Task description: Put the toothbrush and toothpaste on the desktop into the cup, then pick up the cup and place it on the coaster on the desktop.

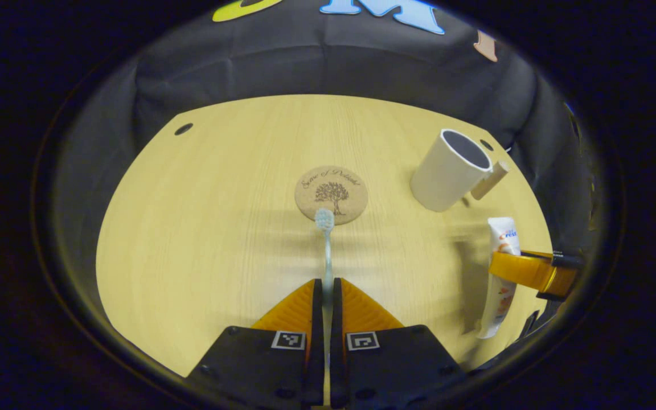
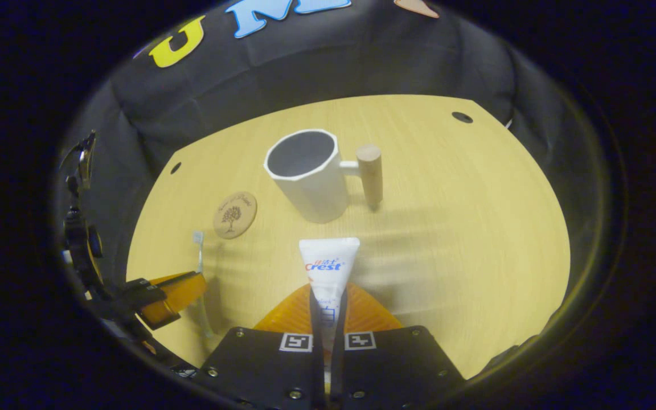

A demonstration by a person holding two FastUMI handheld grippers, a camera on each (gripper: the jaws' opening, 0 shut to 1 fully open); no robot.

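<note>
Two grippers work over a pale wooden desk (image 1: pixel 220 239), each clamped on one item and both held above the surface. On the left, the left gripper (image 1: pixel 324 287) has its fingers drawn narrow around the handle of a toothbrush (image 1: pixel 326 245), whose bristled head points toward the far side, just short of the coaster (image 1: pixel 331 194). The round cork coaster, printed with a tree, lies flat near the desk's middle; in the right gripper view it sits at (image 2: pixel 235 214), left of the cup. Further right stands the cup (image 2: pixel 308 173), upright and pale, its mouth open upward and its wooden peg handle (image 2: pixel 370 175) sticking out to the right; in the left gripper view it appears at (image 1: pixel 450 169), far right. Nearest the right edge, the right gripper (image 2: pixel 328 304) pinches the toothpaste (image 2: pixel 328 267) between both fingers, the tube's flat crimped end aimed toward the cup. The left gripper view shows that same tube (image 1: pixel 499 279) hanging in the right gripper (image 1: pixel 519 267), well apart from the toothbrush.
</note>
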